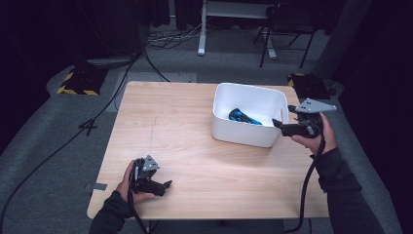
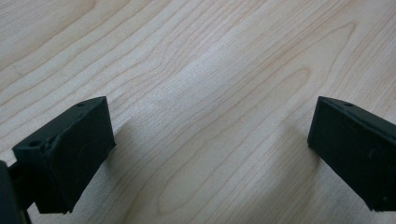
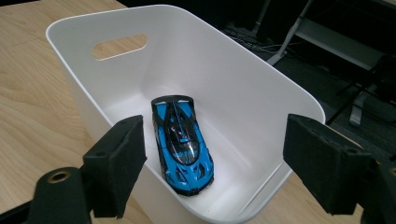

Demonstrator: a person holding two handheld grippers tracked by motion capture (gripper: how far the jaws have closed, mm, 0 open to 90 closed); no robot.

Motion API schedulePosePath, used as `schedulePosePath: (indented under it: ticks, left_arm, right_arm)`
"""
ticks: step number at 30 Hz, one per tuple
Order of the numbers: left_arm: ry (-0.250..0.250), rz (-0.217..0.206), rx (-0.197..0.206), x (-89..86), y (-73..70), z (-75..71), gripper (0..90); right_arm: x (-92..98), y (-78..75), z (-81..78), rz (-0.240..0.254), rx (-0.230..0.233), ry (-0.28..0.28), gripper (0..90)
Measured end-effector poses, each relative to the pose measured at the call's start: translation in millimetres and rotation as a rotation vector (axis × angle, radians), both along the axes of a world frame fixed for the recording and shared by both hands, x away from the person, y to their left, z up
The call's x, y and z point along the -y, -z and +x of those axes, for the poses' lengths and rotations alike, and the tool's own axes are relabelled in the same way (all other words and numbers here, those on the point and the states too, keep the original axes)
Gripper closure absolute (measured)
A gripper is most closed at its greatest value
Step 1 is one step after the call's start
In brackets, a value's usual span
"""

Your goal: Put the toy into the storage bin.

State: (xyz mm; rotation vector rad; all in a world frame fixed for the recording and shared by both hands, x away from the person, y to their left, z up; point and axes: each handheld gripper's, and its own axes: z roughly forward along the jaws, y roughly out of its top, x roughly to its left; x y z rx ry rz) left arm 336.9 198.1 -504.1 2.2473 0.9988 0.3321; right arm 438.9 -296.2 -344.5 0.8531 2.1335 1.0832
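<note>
Right gripper (image 3: 212, 154) poised wide open, empty, at white bin's (image 3: 299, 100) rim, mid-frame, aimed toward blue toy car (image 3: 182, 144) lying inside.

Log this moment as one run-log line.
right gripper: open, at bin rim | blue toy car: inside white bin | left gripper: open, over table

The left gripper (image 1: 163, 186) rests low with fingers spread wide, while the right gripper (image 1: 278, 124), also open-fingered, points leftward.
</note>
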Motion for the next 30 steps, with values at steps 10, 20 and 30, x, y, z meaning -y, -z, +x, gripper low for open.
schedulePosePath:
  ticks: [10,20,30]
  left_arm:
    - [0.001,0.002,0.0,-0.1,-0.1,0.0,0.6]
    - [0.001,0.002,0.0,-0.1,-0.1,0.0,0.6]
    - [-0.001,0.003,-0.001,0.0,-0.1,-0.1,0.6]
  right_arm:
    - [8.5,6.7,-18.6,-0.005,0.01,-0.024,21.0]
    - [16.4,16.5,-33.2,0.003,0.02,-0.037,20.9]
    - [19.7,30.3,-45.6,-0.034,0.021,-0.051,19.7]
